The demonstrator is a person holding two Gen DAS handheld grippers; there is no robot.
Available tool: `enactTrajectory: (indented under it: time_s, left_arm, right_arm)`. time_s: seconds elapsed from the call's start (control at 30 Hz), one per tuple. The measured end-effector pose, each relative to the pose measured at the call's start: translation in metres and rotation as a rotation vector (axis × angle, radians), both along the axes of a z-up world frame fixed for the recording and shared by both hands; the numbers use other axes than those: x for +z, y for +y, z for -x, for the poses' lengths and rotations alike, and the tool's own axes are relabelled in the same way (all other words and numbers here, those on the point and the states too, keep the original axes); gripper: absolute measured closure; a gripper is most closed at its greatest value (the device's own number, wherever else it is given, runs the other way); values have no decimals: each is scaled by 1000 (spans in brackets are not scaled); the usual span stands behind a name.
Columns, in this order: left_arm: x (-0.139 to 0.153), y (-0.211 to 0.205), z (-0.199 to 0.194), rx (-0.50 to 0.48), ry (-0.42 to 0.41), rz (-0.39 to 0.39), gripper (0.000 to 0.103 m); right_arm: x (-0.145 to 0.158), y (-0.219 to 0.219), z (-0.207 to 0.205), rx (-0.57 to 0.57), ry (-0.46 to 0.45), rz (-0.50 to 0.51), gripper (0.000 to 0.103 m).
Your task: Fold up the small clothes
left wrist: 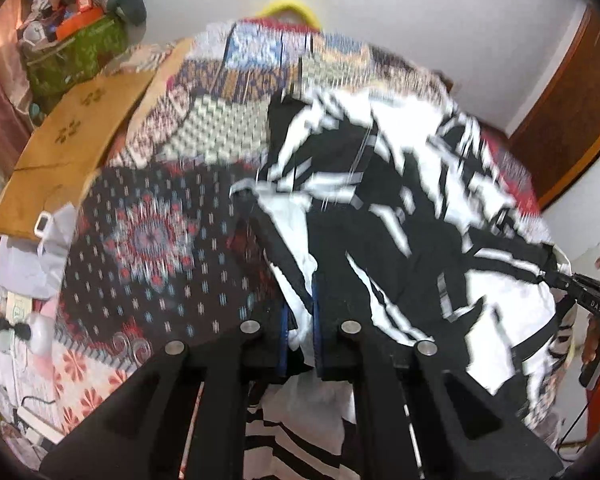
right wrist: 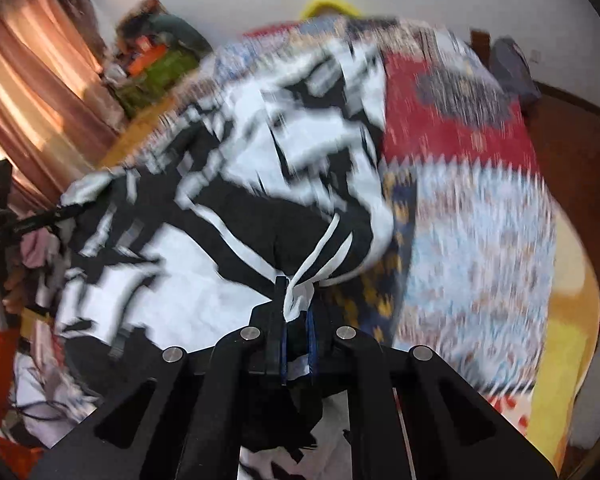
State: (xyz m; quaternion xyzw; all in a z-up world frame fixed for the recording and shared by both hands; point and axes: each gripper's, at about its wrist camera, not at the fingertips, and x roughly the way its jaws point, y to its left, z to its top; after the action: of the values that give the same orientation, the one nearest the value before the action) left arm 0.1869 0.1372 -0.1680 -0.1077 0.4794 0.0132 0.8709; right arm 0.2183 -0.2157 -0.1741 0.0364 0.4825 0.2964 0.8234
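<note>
A black-and-white patterned cloth garment [left wrist: 400, 184] [right wrist: 260, 184] is held spread above a bed covered by a multicoloured patchwork bedspread [left wrist: 152, 240] [right wrist: 472, 208], stretched between the two claws. One edge is pinched in the left gripper [left wrist: 300, 320], whose fingers are closed tight on white fabric. A bunched corner is clamped likewise in the right gripper [right wrist: 296, 312], also seen at the far right of the left wrist view. A brown wooden board [left wrist: 72, 148] lies beside the bed, with a green bag [left wrist: 76, 52] beyond it.
</note>
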Motion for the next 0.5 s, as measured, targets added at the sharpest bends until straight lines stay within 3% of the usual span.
enactTrajectory:
  time_s: [0.1,0.23,0.37,0.5]
  left_arm:
    - [18,4,-16,11,-43,-2,94]
    - [24,16,-49,39,-63,-23,94]
    - [-2,28,-87,59,11,-68,94]
    - [-40,32,-103,67,120,-118,90]
  right_arm:
    - [29,3,-14,-2,-69,-50,97]
    - [50,11,-40,-32,-154,-42,97]
    - [37,13,-78,-96,-154,4,96]
    - [7,10,-103,-140,-76,51,96]
